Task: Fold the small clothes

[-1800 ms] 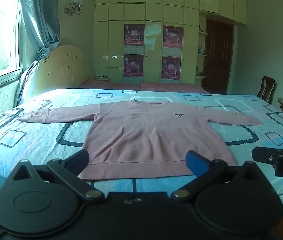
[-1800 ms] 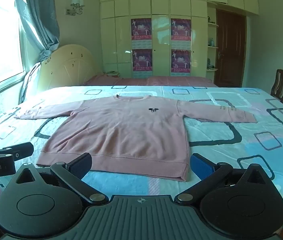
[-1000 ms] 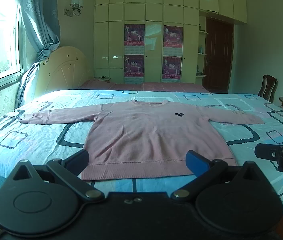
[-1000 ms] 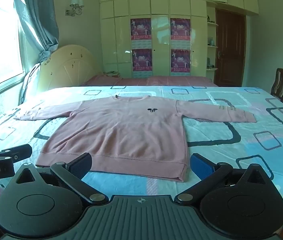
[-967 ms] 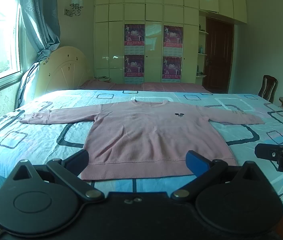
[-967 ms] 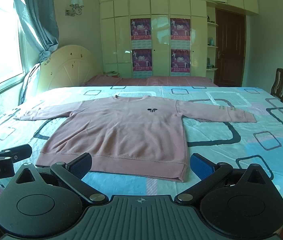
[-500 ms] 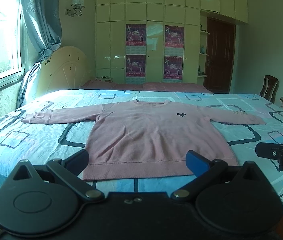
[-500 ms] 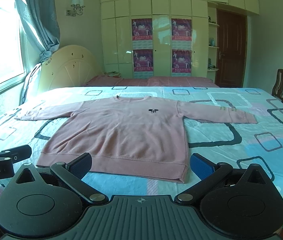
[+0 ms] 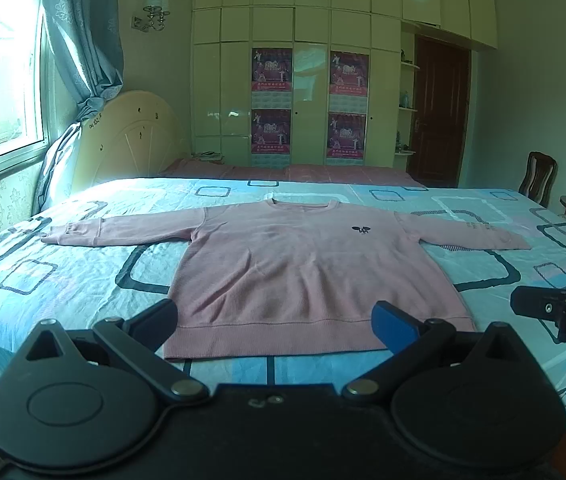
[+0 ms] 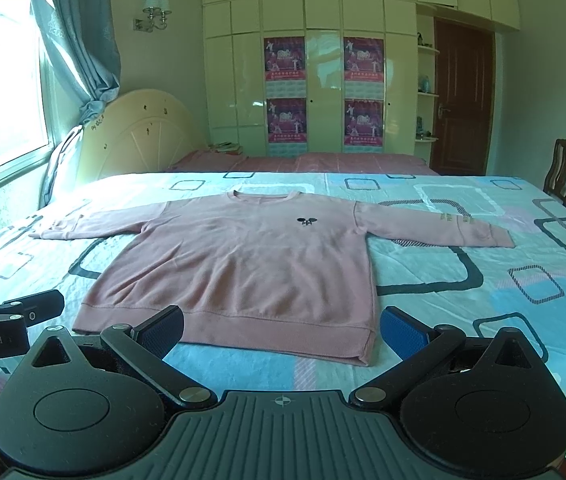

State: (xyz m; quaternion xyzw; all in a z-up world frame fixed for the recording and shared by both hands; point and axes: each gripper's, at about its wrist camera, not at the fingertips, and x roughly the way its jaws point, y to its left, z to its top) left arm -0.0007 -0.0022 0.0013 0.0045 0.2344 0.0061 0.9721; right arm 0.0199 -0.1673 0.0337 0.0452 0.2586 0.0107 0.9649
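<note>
A pink long-sleeved knit sweatshirt with a small dark chest logo [image 9: 307,264] lies flat and face up on the bed with the light-blue sheet printed in rounded squares [image 9: 63,276], both sleeves spread straight out sideways and the hem nearest the cameras; a layout like this likely serves as the start pose for folding, every edge reachable. No fold is made yet. The left gripper [image 9: 275,320] hangs just short of the hem's left part, its jaws spread wide and empty, blue pads facing in. The right gripper [image 10: 281,330] sits beside it over the hem's right corner, jaws likewise wide apart, holding nothing. Each shows at the edge of the other's view, so they are side by side, near each other, both facing the garment square on. Probably held low and open to drop onto hem corners or go out to the sleeves. A cream arched headboard [image 9: 131,136] stands at left, a dark wooden chair [image 10: 563,172] at right, well apart from the garment.
</note>
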